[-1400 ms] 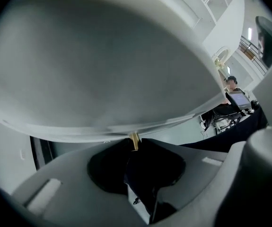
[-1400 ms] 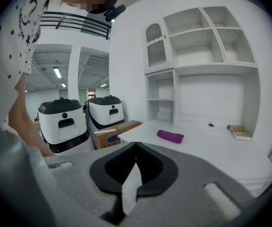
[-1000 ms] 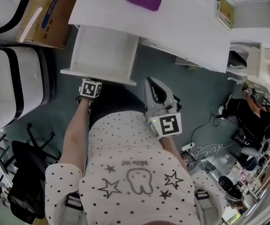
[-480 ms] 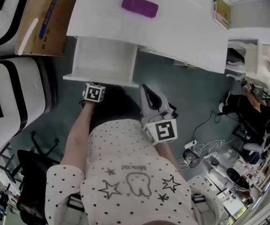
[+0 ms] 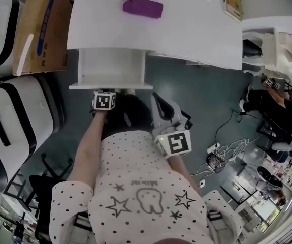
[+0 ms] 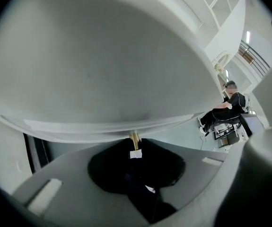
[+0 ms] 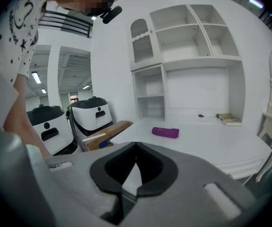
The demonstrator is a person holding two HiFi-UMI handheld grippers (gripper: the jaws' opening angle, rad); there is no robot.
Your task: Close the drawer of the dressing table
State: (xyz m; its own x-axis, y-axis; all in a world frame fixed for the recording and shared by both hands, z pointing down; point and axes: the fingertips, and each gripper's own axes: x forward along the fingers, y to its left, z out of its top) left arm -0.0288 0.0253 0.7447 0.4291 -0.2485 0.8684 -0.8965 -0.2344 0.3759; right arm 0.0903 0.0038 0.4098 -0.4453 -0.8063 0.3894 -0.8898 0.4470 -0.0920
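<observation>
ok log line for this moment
phase: closing drawer | left tool: shut on knob | drawer: partly out | right tool: shut, empty, off to the side

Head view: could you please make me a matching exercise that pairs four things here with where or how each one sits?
Things:
1. pouch
2. drawer
3. cardboard box
4. book

Places or states:
A. pulled out from under the table
B. purple, lying on the table's left half
C. brown, off the table, beside its left end
D. at the table's far right corner

Pairs: 1-B, 2-A, 3-C, 4-D
</observation>
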